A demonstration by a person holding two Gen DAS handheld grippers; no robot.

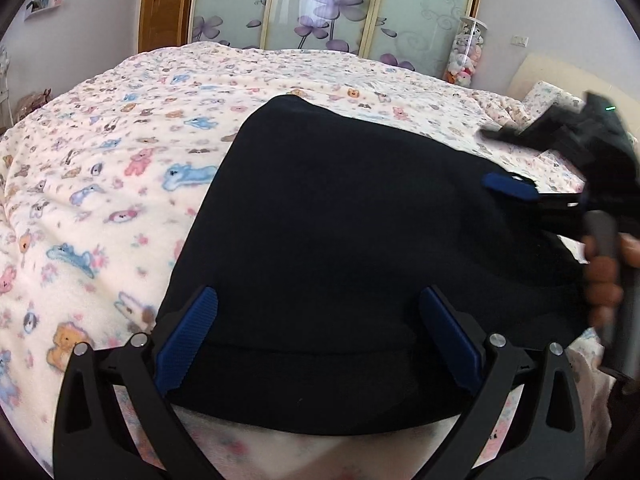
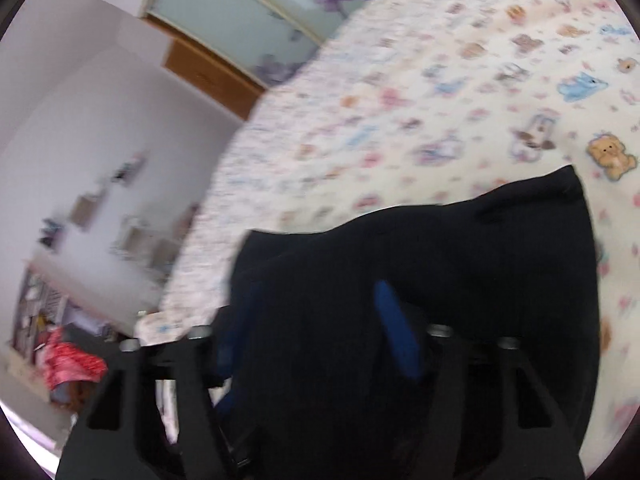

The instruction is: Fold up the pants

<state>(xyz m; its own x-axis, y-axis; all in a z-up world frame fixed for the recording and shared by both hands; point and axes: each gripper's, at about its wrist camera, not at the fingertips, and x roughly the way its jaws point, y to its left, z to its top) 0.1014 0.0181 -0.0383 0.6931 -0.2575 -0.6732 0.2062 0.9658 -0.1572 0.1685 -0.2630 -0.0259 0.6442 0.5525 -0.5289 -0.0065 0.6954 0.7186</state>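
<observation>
Left wrist view: black pants (image 1: 340, 248) lie flattened in a compact slab on a bed (image 1: 100, 184) covered in a teddy-bear print, apparently well into folding. The left gripper (image 1: 318, 320) hovers with fingers (image 1: 192, 332) spread wide and empty, straddling the near edge, seemingly to press or seize it. The right gripper (image 1: 516, 188) reaches in at the far corner.

Right wrist view: blurred, the pants (image 2: 480, 264) bunch over and between the right gripper (image 2: 316, 320); its fingers (image 2: 394, 328) stand moderately apart, though any grip cannot be told.
</observation>
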